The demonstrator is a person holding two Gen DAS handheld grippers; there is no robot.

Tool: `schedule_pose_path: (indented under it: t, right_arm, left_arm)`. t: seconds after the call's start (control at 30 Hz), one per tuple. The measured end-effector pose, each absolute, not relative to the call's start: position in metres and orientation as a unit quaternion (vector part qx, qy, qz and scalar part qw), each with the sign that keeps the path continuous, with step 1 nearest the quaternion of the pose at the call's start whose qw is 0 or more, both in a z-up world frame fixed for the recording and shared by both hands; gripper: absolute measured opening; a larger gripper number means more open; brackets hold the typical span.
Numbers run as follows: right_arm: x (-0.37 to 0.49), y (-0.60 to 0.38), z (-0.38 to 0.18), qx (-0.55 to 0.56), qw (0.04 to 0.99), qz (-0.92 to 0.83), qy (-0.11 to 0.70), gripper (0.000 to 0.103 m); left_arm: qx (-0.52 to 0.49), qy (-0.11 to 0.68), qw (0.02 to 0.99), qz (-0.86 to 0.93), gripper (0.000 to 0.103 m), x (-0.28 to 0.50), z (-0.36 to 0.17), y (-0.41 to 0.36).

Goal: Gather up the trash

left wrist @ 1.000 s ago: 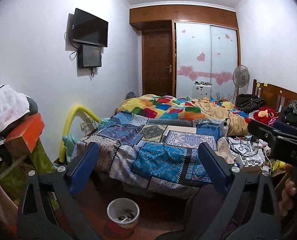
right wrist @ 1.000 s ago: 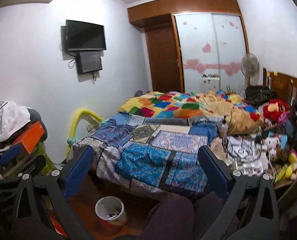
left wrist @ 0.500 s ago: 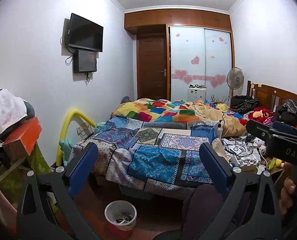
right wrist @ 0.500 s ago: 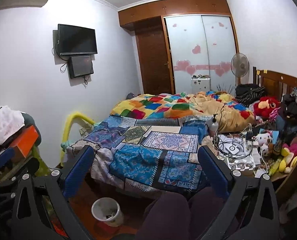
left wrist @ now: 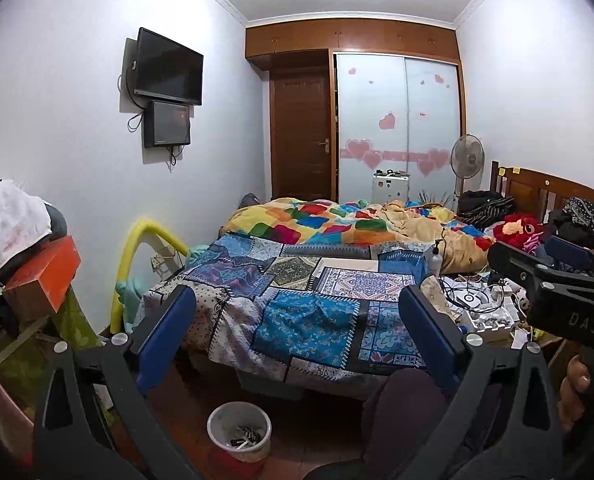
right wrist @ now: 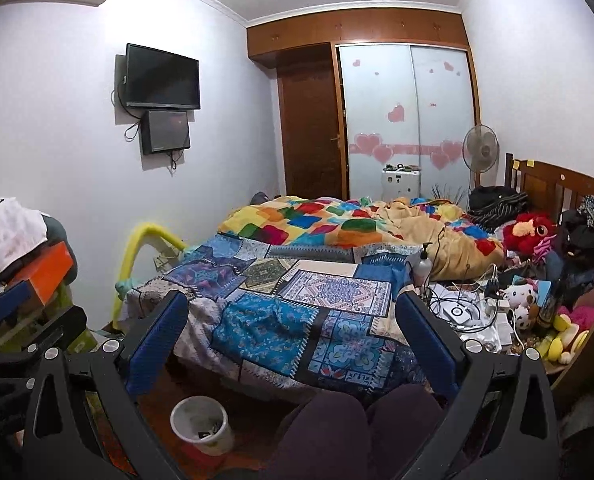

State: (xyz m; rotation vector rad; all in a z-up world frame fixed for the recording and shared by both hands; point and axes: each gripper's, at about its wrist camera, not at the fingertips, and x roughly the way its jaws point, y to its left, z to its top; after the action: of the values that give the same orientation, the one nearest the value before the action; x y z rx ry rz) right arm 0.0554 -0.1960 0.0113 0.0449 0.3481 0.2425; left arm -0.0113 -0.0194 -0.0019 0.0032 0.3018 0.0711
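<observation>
Facing bed (left wrist: 297, 312); both tongs (left wrist: 297, 336) (right wrist: 293, 336) wide apart, empty; bin (left wrist: 239, 432) below

Only legible text: "DAS" in pale capitals on the black body of the right claw (left wrist: 569, 292), seen at the right edge of the left wrist view. The lettering sits on the lower housing block, just above the person's hand (left wrist: 575, 384) gripping it. Nothing else reads. TV (left wrist: 168, 67) and the smaller screen (left wrist: 167, 123) under it carry small marks along their lower bezels, too small to make out. White appliance (right wrist: 401, 185) by the wardrobe has dark markings on its front, unreadable. Orange box (left wrist: 45, 276) at left shows no legible print. Right wrist view: no readable text anywhere.
</observation>
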Motion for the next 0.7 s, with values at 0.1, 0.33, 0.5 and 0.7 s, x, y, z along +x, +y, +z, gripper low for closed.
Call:
schedule_pose_path:
  t: [0.1,0.33,0.5,0.7]
  right_arm:
    - [0.0547,-0.1954,0.0116,0.019,0.977,0.122,0.172,0.103]
    - [0.0544,-0.1952,0.0114,0.018,0.977,0.122,0.173,0.103]
    - [0.0542,-0.1947,0.0116,0.018,0.977,0.122,0.173,0.103]
    - [0.0537,-0.1939,0.0112,0.018,0.977,0.122,0.174,0.103]
  left_arm:
    - [0.001,0.151,0.988,0.035,0.102,-0.0118,-0.0022,-0.0193]
    - [0.0,0.152,0.988,0.034,0.102,-0.0128,-0.0028,-0.0185]
    - [0.0,0.152,0.988,0.034,0.102,-0.014,-0.0031,-0.0193]
    - [-0.001,0.152,0.988,0.033,0.102,-0.0142,-0.0036,-0.0191]
